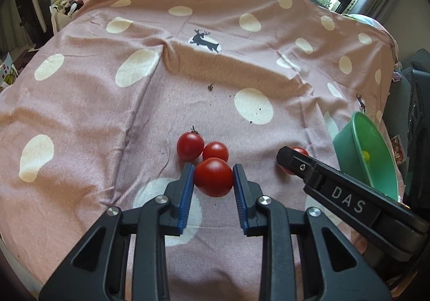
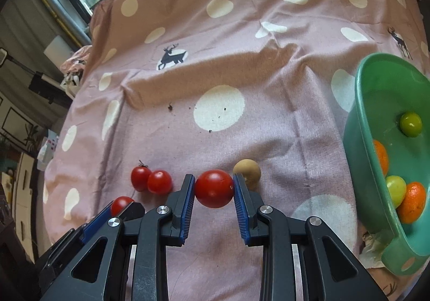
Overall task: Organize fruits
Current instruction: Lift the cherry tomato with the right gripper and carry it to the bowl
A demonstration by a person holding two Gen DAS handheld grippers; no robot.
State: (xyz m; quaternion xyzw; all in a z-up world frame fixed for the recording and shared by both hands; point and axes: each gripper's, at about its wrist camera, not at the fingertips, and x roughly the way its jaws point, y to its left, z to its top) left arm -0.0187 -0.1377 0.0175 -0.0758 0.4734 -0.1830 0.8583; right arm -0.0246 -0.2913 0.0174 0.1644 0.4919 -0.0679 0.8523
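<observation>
My left gripper (image 1: 213,176) is shut on a red tomato (image 1: 213,177) low over the cloth. Two more red tomatoes (image 1: 189,149) (image 1: 215,151) lie just beyond it, touching. My right gripper (image 2: 214,186) is shut on another red tomato (image 2: 214,188); it shows in the left wrist view (image 1: 294,160) as a black finger in front of that tomato. A small brown fruit (image 2: 248,172) lies just right of the right gripper. A green bowl (image 2: 376,139) at the right holds oranges (image 2: 412,201) and green fruits (image 2: 410,123). The left gripper's tomato (image 2: 121,204) shows at the lower left of the right wrist view.
A pink cloth with cream dots and deer prints (image 1: 204,43) covers the table. Small dark crumbs (image 2: 170,107) lie on it. The green bowl also shows in the left wrist view (image 1: 349,145), tilted at the table's right edge. Windows and room clutter lie beyond.
</observation>
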